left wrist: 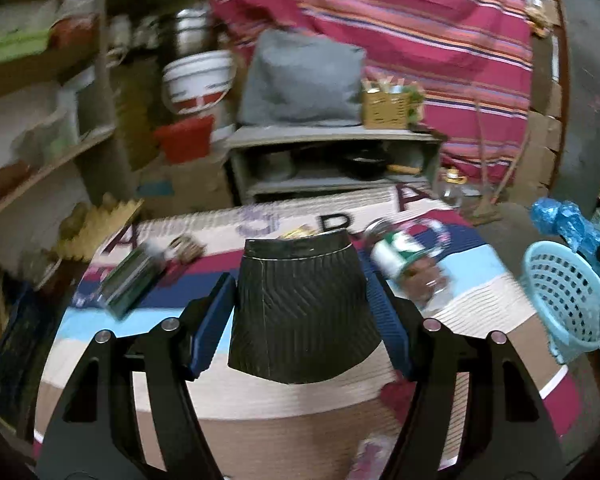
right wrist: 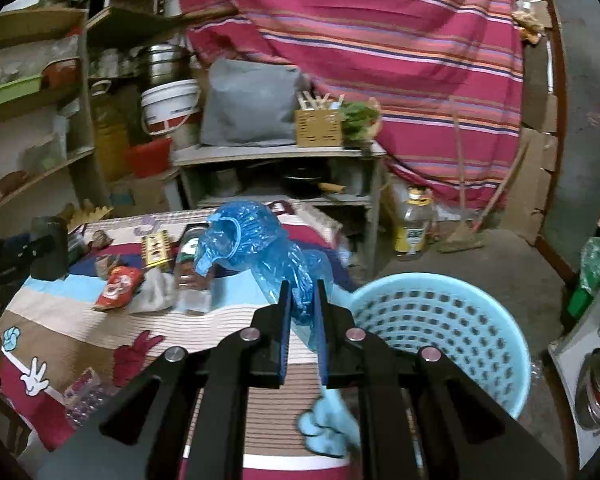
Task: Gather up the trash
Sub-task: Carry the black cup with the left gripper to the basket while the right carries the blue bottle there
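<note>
Clear bottle [left wrist: 412,268] motion-blurred (label unreadable); blue basket [left wrist: 566,300] cut off at right edge.

Surface: a low bed or table under a striped cartoon-print cloth [right wrist: 80,332].
Far edge: a yellow box [right wrist: 156,249] lay flat.
Middle: a red snack packet [right wrist: 118,286] lay beside grey crumpled paper [right wrist: 156,292], with a clear bottle [right wrist: 190,276] touching it.
Near corner: a purple wrapper [right wrist: 86,390].
Right edge: a light-blue basket [right wrist: 496,328], footing unclear.

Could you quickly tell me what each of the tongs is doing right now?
Left tongs: closed on a black ribbed cup.
Right tongs: shut on a blue plastic bag.
</note>
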`<state>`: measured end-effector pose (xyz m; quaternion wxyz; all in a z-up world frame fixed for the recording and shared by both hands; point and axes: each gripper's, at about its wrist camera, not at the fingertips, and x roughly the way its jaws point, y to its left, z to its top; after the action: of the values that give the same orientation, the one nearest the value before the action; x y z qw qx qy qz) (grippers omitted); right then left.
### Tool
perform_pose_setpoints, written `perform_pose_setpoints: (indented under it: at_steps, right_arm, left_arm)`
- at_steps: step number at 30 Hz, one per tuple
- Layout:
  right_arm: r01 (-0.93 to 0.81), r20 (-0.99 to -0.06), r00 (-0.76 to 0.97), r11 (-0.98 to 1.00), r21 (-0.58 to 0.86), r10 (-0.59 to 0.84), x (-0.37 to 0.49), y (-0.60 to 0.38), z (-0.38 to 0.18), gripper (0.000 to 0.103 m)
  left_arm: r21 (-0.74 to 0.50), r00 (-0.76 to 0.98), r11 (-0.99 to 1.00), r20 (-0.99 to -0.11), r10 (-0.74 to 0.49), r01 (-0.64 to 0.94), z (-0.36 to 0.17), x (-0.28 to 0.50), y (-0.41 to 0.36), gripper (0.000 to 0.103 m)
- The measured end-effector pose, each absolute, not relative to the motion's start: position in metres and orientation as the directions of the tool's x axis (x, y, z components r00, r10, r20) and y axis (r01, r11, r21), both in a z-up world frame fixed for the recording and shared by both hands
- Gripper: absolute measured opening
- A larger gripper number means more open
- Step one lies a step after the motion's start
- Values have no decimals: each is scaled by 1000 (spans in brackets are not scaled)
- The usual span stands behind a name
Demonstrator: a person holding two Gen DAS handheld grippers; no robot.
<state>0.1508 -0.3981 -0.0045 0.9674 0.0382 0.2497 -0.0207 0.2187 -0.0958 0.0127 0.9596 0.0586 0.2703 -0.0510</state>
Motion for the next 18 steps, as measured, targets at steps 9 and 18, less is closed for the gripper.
perform_pose_setpoints:
  at_steps: [9, 18]
  right_arm:
    - [190, -503, 853, 980, 52, -139, 126, -456, -2, 11]
    - [292, -542, 810, 956, 43, -223, 116, -504, -15, 11]
  left_arm:
    - [46, 806, 946, -537, -247, 321, 14, 231, -200, 66]
    - [62, 735, 867, -562, -379, 494, -6, 228, -311, 66]
